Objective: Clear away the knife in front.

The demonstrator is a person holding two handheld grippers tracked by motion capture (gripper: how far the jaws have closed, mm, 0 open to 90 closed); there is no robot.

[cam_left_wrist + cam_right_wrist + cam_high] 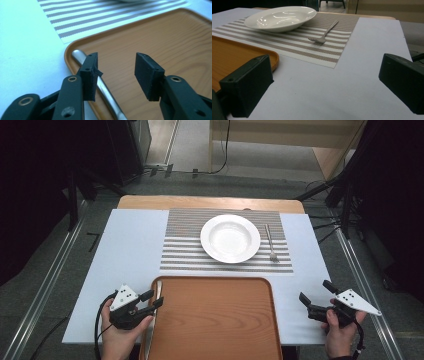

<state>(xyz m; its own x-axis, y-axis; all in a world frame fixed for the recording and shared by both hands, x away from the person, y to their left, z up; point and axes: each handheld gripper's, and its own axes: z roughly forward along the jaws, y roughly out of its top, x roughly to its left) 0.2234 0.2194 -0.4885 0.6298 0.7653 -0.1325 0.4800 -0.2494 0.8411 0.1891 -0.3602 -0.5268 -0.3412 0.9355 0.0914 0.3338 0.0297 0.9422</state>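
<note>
My left gripper [155, 299] [116, 65] hovers open over the left rim of a brown wooden tray [215, 320] [162, 42]. A silver utensil handle [105, 90] [159, 287] lies along that rim, just under the left jaw, and nothing is between the pads. My right gripper [314, 291] [327, 82] stands open and empty over the white board, right of the tray [232, 55]. Farther back, a white deep plate [230, 238] [280, 18] sits on a striped placemat [185, 250] [294, 47]. A fork [270, 242] [324, 33] lies to the plate's right.
A white board [130, 250] covers most of the wooden table [210, 202]. Bare board lies on both sides of the placemat and tray. Dark stands and cables surround the table on the floor.
</note>
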